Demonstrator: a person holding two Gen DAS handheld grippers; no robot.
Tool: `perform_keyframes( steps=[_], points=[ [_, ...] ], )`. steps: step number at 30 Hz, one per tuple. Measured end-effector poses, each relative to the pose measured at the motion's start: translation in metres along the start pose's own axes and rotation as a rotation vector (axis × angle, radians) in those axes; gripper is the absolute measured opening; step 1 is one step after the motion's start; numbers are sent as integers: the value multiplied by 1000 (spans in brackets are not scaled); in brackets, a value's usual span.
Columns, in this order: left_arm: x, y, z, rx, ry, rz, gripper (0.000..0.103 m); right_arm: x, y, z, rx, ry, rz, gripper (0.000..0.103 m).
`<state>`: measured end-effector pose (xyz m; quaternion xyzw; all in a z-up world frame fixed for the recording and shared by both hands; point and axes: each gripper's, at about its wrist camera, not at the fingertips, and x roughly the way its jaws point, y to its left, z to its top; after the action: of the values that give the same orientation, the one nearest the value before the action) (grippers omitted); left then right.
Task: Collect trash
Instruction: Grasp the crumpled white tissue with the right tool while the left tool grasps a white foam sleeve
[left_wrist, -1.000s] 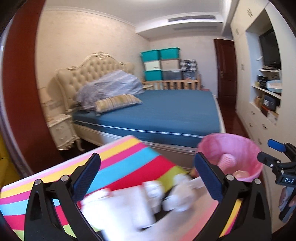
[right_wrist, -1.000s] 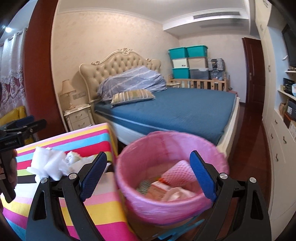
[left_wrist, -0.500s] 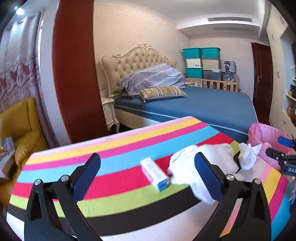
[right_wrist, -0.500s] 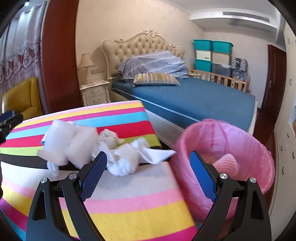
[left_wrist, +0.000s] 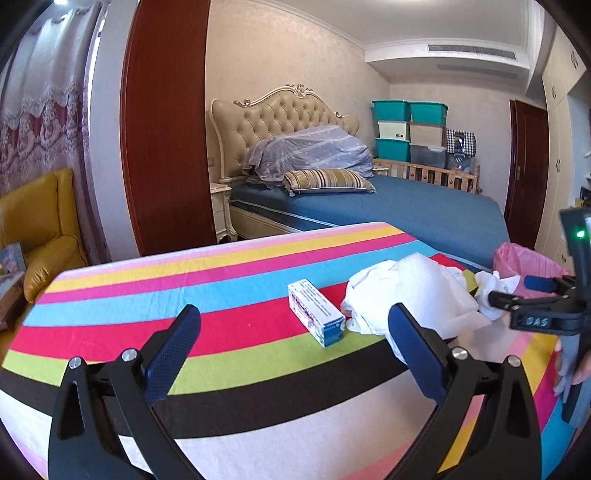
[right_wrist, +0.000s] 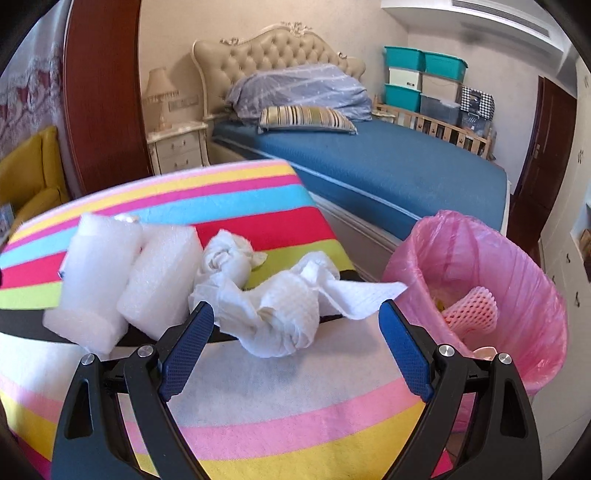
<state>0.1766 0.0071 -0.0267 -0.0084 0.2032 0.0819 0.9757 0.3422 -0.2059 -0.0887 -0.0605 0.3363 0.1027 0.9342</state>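
The right gripper (right_wrist: 295, 325) has its fingers (right_wrist: 186, 345) spread wide with nothing between them, low over the striped bench (right_wrist: 277, 398). Just beyond the fingertips lies a crumpled paper towel (right_wrist: 284, 314), with a second wad (right_wrist: 227, 260) behind it and two foam rolls (right_wrist: 122, 284) beyond the left finger. Off the right finger, past the bench edge, stands the pink-lined bin (right_wrist: 491, 277). The left gripper (left_wrist: 291, 336) also has its fingers (left_wrist: 171, 350) apart and empty; ahead between them lies a small box (left_wrist: 316, 312), with white wrapping (left_wrist: 413, 295) beyond the right finger. Farther back is the bed (left_wrist: 388, 210).
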Motion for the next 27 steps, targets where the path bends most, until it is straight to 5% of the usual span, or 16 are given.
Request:
perform_keyframes(
  steps=[8, 11, 13, 16, 27],
  points=[
    [1, -2, -4, -8, 4, -31, 98, 12, 6, 0, -35, 62, -1, 74],
    [2, -2, -5, -7, 12, -25, 98, 13, 9, -1, -50, 64, 19, 64],
    [3, -4, -5, -3, 14, -22, 98, 12, 10, -2, -58, 58, 30, 49],
    [3, -4, -5, -3, 15, -23, 98, 1, 8, -3, -45, 0, 53, 42],
    [-1, -8, -7, 15, -16, -42, 98, -53, -1, -13, 33, -188, 81, 40]
  ],
)
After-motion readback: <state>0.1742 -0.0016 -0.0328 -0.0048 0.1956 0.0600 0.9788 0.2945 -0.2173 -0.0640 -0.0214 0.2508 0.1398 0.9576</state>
